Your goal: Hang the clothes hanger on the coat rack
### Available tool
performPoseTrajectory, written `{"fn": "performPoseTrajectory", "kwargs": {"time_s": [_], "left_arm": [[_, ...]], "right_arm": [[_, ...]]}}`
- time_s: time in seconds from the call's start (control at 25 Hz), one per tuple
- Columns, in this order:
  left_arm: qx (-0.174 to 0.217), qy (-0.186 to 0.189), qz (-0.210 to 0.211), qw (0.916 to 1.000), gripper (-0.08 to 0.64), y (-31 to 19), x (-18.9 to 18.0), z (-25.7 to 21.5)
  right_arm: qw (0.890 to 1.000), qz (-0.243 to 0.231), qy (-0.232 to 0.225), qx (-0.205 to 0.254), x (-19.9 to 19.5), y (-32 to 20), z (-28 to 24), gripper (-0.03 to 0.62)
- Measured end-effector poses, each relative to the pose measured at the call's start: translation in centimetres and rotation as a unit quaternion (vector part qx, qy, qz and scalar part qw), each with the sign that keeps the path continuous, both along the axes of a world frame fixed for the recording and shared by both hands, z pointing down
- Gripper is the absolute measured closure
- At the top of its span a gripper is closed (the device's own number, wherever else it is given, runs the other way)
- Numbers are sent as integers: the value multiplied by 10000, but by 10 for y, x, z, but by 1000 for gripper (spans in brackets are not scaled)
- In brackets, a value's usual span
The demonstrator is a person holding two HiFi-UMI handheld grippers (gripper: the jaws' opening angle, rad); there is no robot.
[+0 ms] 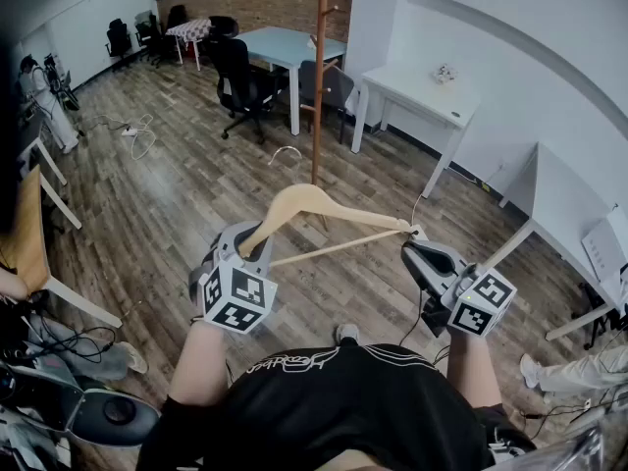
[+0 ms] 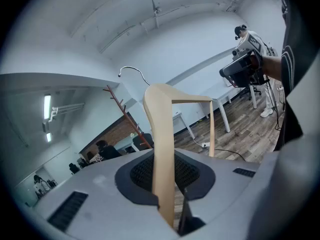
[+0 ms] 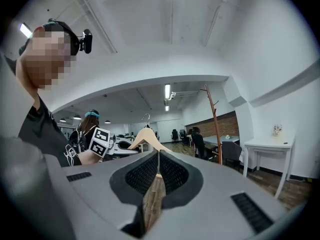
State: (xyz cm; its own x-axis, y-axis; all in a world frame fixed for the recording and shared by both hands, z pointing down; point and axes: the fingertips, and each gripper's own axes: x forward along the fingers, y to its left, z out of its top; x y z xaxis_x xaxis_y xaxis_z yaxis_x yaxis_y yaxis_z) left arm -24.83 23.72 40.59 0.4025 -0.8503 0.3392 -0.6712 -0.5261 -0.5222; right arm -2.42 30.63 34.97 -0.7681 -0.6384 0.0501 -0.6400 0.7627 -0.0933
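Observation:
A pale wooden clothes hanger point(image 1: 314, 206) with a metal hook point(image 1: 287, 151) hangs across in front of me, held at both ends. My left gripper point(image 1: 257, 235) is shut on its left arm; in the left gripper view the wood point(image 2: 161, 134) runs up from between the pads point(image 2: 142, 174). My right gripper point(image 1: 414, 246) stands at the hanger's right tip with its jaws closed to a thin slit. In the right gripper view the hanger point(image 3: 145, 135) leads off from those pads point(image 3: 170, 171). The brown coat rack point(image 1: 319, 86) stands on the floor beyond the hanger, apart from it.
White desks point(image 1: 422, 91) line the right wall. A light blue table point(image 1: 285, 42) and black office chairs point(image 1: 240, 81) stand behind the rack. A wooden chair point(image 1: 25, 234) is at the left, a cable point(image 1: 137, 135) lies on the floor, and a person point(image 1: 44, 96) stands far left.

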Motion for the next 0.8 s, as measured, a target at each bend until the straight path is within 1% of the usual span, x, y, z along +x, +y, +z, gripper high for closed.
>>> {"fn": "performPoseTrajectory", "kwargs": {"time_s": [0.32, 0.52, 0.64, 0.8], "left_arm": [[-59, -16, 12, 10000, 502, -12, 1, 3], [-266, 67, 74, 9996, 502, -20, 10, 15], [-344, -24, 47, 9994, 502, -30, 11, 21], [-431, -118, 1, 9990, 502, -50, 12, 30]], "right_arm": [[10000, -26, 3, -56, -3, -9, 5, 548], [9991, -8, -295, -295, 4, -26, 17, 547], [9980, -103, -442, -437, 4, -38, 22, 546], [9982, -146, -281, -514, 2, -61, 34, 546]]}}
